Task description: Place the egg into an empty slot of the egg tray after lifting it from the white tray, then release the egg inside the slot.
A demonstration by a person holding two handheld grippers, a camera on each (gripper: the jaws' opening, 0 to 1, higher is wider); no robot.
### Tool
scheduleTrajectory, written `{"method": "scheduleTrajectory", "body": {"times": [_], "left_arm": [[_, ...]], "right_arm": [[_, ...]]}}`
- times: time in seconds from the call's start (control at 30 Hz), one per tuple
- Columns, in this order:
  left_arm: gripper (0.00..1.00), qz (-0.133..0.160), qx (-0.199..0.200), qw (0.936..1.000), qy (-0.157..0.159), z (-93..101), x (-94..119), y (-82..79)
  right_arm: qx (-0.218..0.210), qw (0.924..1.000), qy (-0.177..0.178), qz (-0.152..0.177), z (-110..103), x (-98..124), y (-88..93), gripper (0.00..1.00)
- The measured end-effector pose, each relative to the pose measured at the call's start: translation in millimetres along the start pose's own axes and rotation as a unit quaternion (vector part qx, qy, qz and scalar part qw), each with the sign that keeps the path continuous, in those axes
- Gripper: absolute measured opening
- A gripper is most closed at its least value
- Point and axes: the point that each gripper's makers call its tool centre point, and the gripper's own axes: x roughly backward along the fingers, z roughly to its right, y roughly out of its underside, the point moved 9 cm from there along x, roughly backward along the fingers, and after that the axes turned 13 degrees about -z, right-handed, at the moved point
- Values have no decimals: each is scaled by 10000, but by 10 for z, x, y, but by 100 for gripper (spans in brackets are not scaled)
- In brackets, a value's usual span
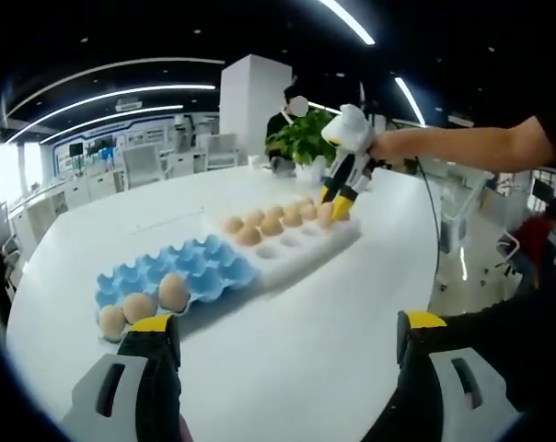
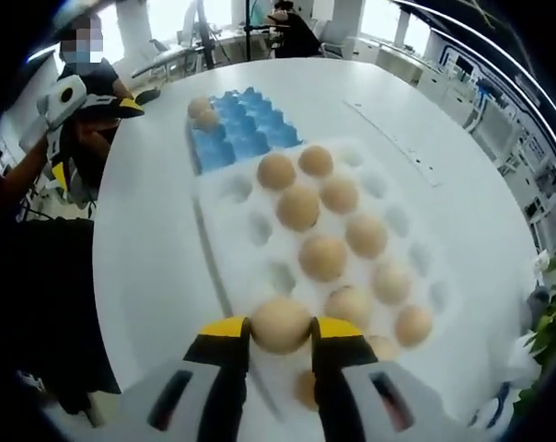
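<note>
A blue egg tray lies on the white round table with three eggs at its near-left end. Against it lies the white tray, holding several brown eggs. My right gripper is shut on one egg at the end of the white tray farthest from the blue tray. In the left gripper view, the right gripper stands low over that end. I cannot tell whether the egg is off the tray. My left gripper hangs open and empty over the table, near the blue tray.
A potted plant stands at the table's far side with a person behind it. The table edge curves round on the right. Bare table lies in front of both trays. Office chairs and desks stand beyond.
</note>
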Motion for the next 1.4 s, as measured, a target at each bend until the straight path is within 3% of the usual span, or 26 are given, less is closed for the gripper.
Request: {"method": "scheduleTrajectory", "body": {"times": [0.23, 0.33, 0.7, 1.0, 1.4], "left_arm": [[100, 2, 31, 10000, -37, -22, 5, 32], [100, -2, 44, 10000, -61, -38, 26, 50], [100, 4, 163, 9997, -202, -116, 97, 128], [100, 7, 162, 9996, -248, -128, 105, 154], [100, 17, 213, 9991, -358, -163, 142, 194]], "right_arm": [[11, 10000, 34, 6, 19, -87, -14, 28], [-82, 9998, -29, 159, 41, -101, -54, 28], [122, 9999, 37, -33, 13, -69, -101, 28], [99, 9993, 45, 344, -47, 57, -273, 28], [158, 9980, 28, 610, -148, 30, -465, 28]]}}
